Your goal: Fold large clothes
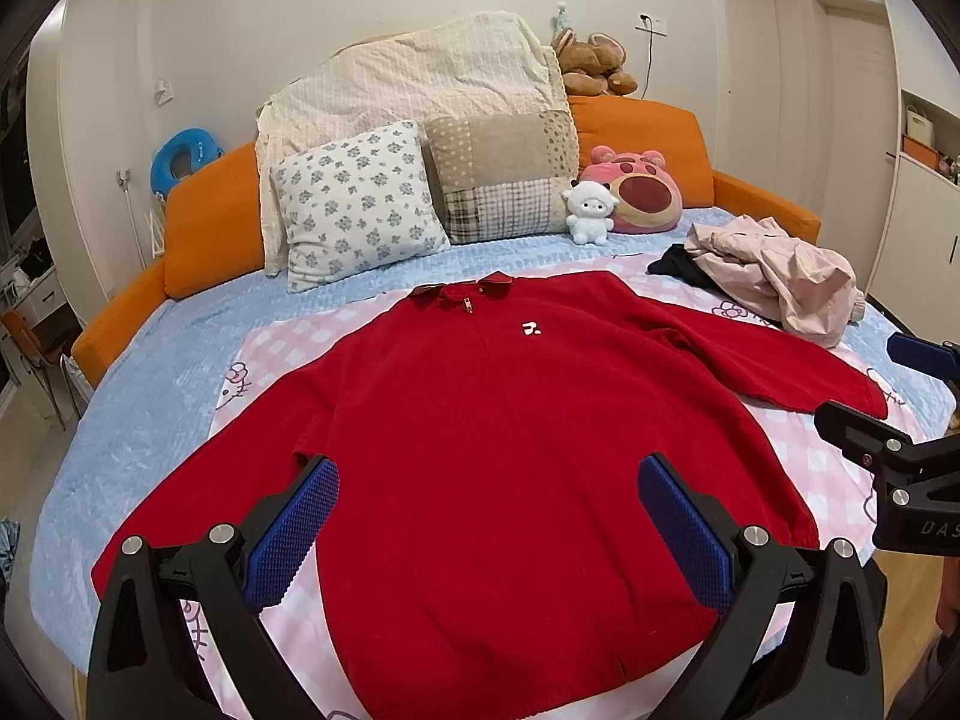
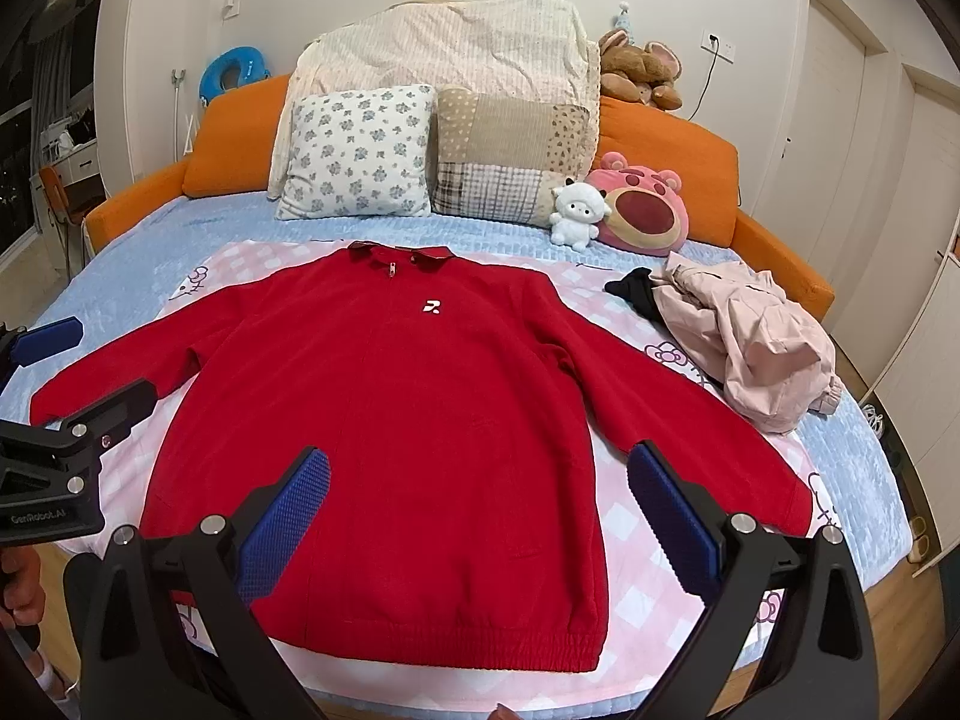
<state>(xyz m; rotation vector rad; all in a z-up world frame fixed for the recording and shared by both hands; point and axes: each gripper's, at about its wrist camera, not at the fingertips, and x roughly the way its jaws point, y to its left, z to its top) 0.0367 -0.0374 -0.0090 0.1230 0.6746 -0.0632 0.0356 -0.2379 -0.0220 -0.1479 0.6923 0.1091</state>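
Red jacket (image 2: pixel 384 420) flat on bed (image 2: pixel 150 258), collar far, hem near. Left gripper (image 1: pixel 489 534) and right gripper (image 2: pixel 477 522) both spread, empty, above hem; each nearest its own sleeve.

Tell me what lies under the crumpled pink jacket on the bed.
A black garment pokes out from beneath the pink jacket on its pillow-side edge, lying on the pink checked sheet. How far it runs under the jacket, and whether anything else is there, is covered.

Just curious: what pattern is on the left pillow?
Small blue-grey flowers on white, clearest in right wrist view.
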